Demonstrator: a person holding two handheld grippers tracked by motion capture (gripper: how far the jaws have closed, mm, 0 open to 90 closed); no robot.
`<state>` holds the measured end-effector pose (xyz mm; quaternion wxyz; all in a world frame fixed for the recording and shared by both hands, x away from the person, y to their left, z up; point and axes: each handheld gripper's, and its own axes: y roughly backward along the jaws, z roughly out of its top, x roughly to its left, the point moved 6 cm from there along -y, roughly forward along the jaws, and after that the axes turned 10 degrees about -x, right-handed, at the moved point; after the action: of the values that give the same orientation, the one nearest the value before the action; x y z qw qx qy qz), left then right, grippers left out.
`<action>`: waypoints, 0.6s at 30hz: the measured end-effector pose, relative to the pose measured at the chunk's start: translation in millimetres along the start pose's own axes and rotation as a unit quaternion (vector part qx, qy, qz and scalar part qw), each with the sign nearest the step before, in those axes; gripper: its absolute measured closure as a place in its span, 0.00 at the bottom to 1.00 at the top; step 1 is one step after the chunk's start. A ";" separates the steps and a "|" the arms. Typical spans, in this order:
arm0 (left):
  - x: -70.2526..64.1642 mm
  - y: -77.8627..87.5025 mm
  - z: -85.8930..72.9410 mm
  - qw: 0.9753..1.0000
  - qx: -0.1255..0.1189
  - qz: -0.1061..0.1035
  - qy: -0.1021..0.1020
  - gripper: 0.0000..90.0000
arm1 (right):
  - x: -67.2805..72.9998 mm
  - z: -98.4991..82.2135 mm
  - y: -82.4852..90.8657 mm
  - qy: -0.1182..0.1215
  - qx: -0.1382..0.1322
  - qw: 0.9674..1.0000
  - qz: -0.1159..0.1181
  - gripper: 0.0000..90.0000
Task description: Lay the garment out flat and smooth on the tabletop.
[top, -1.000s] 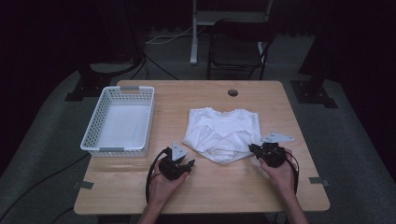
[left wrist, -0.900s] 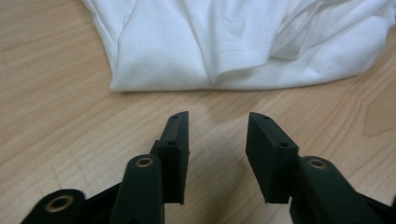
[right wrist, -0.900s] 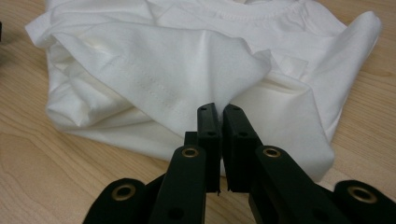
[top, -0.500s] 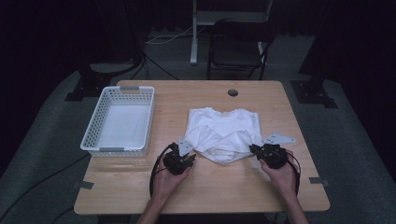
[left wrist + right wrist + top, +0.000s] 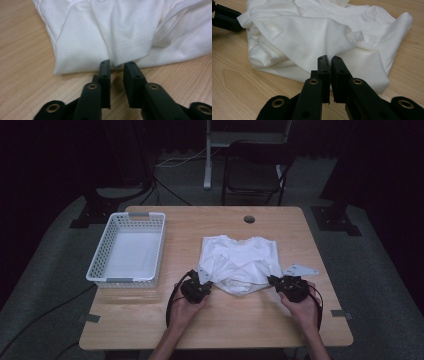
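Note:
A crumpled white T-shirt lies on the wooden table, right of centre. My left gripper is at the shirt's near left corner. In the left gripper view its jaws have just been closing; a narrow gap still shows between them, with the shirt's hem at their tips. My right gripper is at the near right corner. In the right gripper view it is shut on a fold of the shirt. The left gripper's black jaws show there at the far corner.
A white plastic basket with nothing in it stands on the table's left half. A round cable hole sits near the far edge. A dark chair and stand legs are behind the table.
The left hand has slid right, up to the shirt's corner, and its jaws have narrowed. The right hand and its gripper have stayed put on the shirt.

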<state>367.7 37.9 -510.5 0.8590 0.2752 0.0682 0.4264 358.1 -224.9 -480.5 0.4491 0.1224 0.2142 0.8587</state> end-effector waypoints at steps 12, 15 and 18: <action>1.1 13.8 6.3 1.000 -0.014 0.001 0.005 0.98 | -1.2 0.9 9.1 -0.001 -0.008 1.000 -0.006 0.96; 2.2 18.2 8.1 1.000 -0.017 0.003 0.004 0.98 | -1.8 2.5 13.9 -0.004 -0.015 1.000 -0.006 0.96; 3.5 22.6 9.3 1.000 -0.020 0.005 0.003 0.98 | -1.1 2.8 18.9 -0.004 -0.018 1.000 -0.008 0.96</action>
<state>357.5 47.7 -490.3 0.8620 0.2567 0.0608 0.4328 346.3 -234.6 -469.0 0.4589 0.1163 0.1975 0.8584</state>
